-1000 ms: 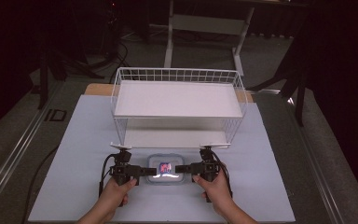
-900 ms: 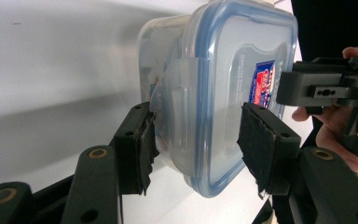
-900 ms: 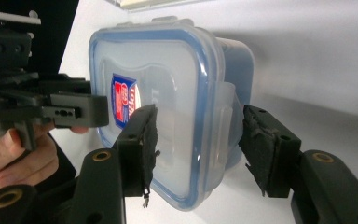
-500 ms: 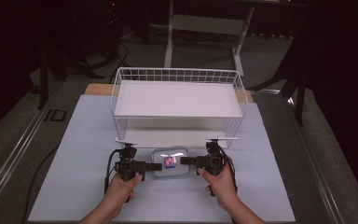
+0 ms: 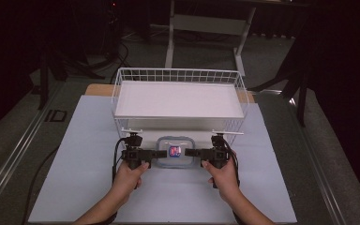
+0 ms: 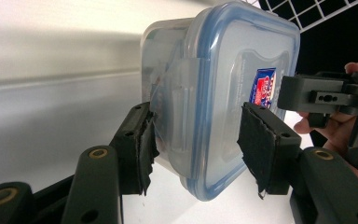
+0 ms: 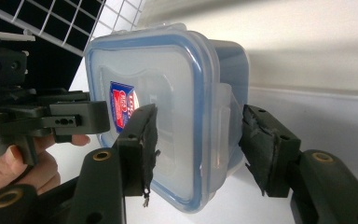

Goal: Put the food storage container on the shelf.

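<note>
1. Left tool (image 5: 157, 153) and right tool (image 5: 193, 153) are held one in each hand at the near part of the bench (image 5: 75, 187), pointing inward toward each other.
2. A square clear plastic container (image 5: 174, 152) is gripped between them: left tool pinches its left edge, right tool its right edge, jaws over lid and base.
3. Container look: translucent body, lid with a blue seal ring (image 6: 205, 107) around the rim, fold-down clips (image 7: 221, 126) on the sides, a small red-and-blue label (image 7: 123, 103) on the lid.
4. Pads (image 6: 144, 149) on the jaws are seen frayed at the edges.
5. Container lies just in front of the white wire rack (image 5: 178, 93), near its lower opening.
6. Rack carries a white shelf board (image 5: 178, 101); a dark floor lies beyond.
</note>
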